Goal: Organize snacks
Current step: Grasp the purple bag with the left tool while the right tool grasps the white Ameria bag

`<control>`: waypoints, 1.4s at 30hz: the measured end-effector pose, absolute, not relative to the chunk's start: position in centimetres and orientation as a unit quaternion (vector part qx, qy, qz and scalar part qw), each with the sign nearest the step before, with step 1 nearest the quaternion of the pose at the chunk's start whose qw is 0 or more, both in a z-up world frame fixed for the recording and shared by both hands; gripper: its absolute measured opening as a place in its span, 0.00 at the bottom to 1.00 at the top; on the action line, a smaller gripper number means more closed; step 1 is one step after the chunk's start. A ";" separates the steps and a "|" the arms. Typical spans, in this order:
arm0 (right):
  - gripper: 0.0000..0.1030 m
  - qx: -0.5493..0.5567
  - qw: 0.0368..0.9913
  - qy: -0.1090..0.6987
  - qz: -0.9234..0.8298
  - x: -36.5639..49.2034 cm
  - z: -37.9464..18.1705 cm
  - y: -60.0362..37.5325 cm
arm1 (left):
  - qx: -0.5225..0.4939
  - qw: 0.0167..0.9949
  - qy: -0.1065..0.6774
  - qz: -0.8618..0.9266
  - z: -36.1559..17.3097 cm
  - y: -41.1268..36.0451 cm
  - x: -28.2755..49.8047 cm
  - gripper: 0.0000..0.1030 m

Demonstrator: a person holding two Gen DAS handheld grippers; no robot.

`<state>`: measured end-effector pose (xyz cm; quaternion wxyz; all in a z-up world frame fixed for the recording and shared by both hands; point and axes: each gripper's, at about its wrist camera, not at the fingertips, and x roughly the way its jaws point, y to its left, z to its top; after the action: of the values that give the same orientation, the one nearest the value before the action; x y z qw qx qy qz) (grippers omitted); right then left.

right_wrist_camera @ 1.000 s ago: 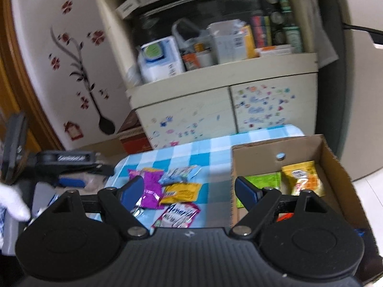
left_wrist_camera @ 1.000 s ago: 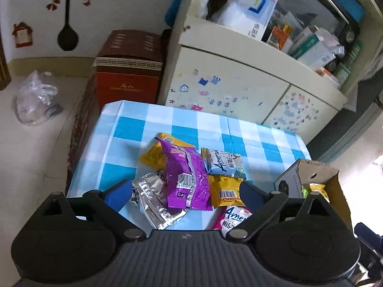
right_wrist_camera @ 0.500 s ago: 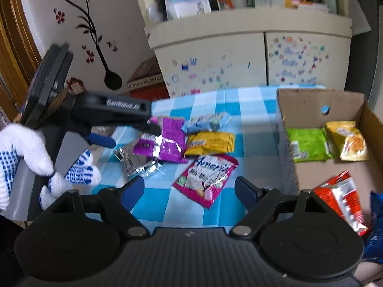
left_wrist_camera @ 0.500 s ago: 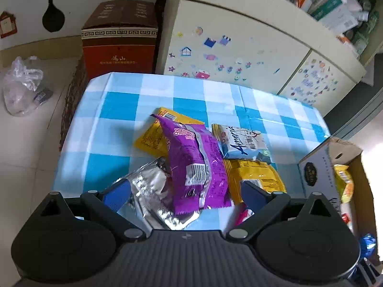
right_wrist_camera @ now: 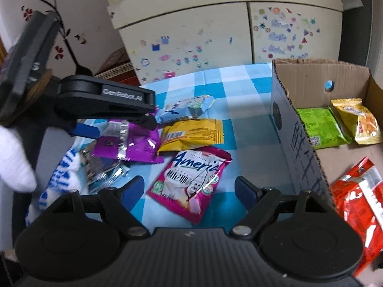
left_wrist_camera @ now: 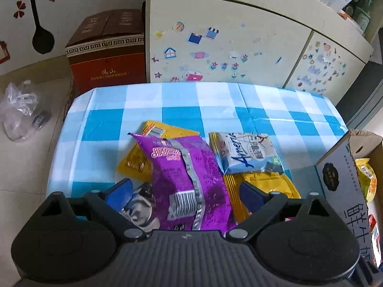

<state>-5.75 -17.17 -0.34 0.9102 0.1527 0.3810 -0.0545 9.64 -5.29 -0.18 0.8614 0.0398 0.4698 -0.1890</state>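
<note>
Loose snack packets lie on the blue-checked table (left_wrist_camera: 191,100). My left gripper (left_wrist_camera: 185,192) hangs low over the purple packet (left_wrist_camera: 189,167), which lies between its closing jaws; the pads stand clear of it. A silver packet (left_wrist_camera: 141,205) sits by the left pad, and a yellow packet (left_wrist_camera: 268,184) by the right one. My right gripper (right_wrist_camera: 189,187) is open above the pink packet (right_wrist_camera: 191,179). From the right wrist I see the left gripper (right_wrist_camera: 119,125) over the purple packet (right_wrist_camera: 134,146). The cardboard box (right_wrist_camera: 299,138) at the right holds green (right_wrist_camera: 320,126), yellow (right_wrist_camera: 359,119) and red (right_wrist_camera: 359,203) packets.
A light blue packet (left_wrist_camera: 249,153) and another yellow one (left_wrist_camera: 143,153) lie further back. Behind the table stands a cream cabinet (left_wrist_camera: 239,47) with stickers. A red-brown carton (left_wrist_camera: 107,55) and a plastic bag (left_wrist_camera: 21,110) sit on the floor at the left. A white-gloved hand (right_wrist_camera: 14,162) holds the left gripper.
Both grippers have sunk toward the table. The left has come down around the purple packet with its jaws a little narrower. The right has come forward over the pink packet.
</note>
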 end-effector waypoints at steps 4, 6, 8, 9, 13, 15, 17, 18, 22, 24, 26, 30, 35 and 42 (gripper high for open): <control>0.82 0.156 0.906 0.390 -0.052 -4.3 -1.5 -17.1 | 0.046 0.865 0.464 -0.184 -0.2 -5.3 9.7 0.66; 0.81 0.147 0.910 0.384 -0.051 -4.1 -1.7 -16.9 | 0.037 0.866 0.463 -0.186 0.0 -5.1 9.8 0.54; 0.81 0.137 0.912 0.384 -0.050 -3.7 -1.9 -16.7 | 0.023 0.866 0.464 -0.186 0.3 -4.8 9.9 0.49; 0.81 0.132 0.913 0.383 -0.051 -3.6 -1.9 -16.6 | 0.016 0.866 0.464 -0.186 0.5 -4.7 10.0 0.47; 0.69 0.118 0.919 0.373 -0.055 -3.7 -2.2 -16.6 | 0.002 0.868 0.463 -0.182 0.8 -4.3 10.3 0.42; 0.61 0.107 0.921 0.371 -0.058 -3.8 -2.2 -16.7 | -0.001 0.869 0.462 -0.180 0.8 -4.3 10.3 0.42; 0.52 0.118 0.919 0.370 -0.062 -4.0 -2.1 -17.1 | -0.006 0.868 0.460 -0.189 0.8 -4.3 10.2 0.41; 0.50 0.122 0.918 0.371 -0.065 -4.0 -2.1 -17.3 | -0.011 0.866 0.459 -0.199 0.8 -4.4 10.2 0.42; 0.46 0.136 0.913 0.378 -0.076 -4.4 -1.9 -17.6 | -0.014 0.859 0.465 -0.212 0.4 -5.0 10.1 0.51; 0.46 0.137 0.913 0.378 -0.074 -4.5 -2.0 -17.6 | -0.015 0.854 0.475 -0.212 -0.3 -5.3 10.2 0.61; 0.47 0.142 0.913 0.376 -0.073 -4.5 -2.0 -17.7 | -0.029 0.846 0.489 -0.210 -1.1 -5.1 10.5 0.64; 0.53 0.152 0.915 0.369 -0.065 -4.6 -2.1 -18.0 | -0.040 0.843 0.493 -0.212 -1.6 -5.2 10.7 0.71; 0.68 0.130 0.919 0.368 -0.052 -4.4 -2.1 -17.2 | 0.023 0.850 0.479 -0.220 -1.9 -6.9 9.9 0.78; 0.62 0.109 0.924 0.362 -0.058 -4.4 -2.2 -16.7 | 0.006 0.858 0.472 -0.204 -2.0 -6.0 9.8 0.72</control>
<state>-4.38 -16.68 -2.15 0.9239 0.1085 0.3624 -0.0577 9.78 -5.98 -2.00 0.8576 0.0058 0.4721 -0.2038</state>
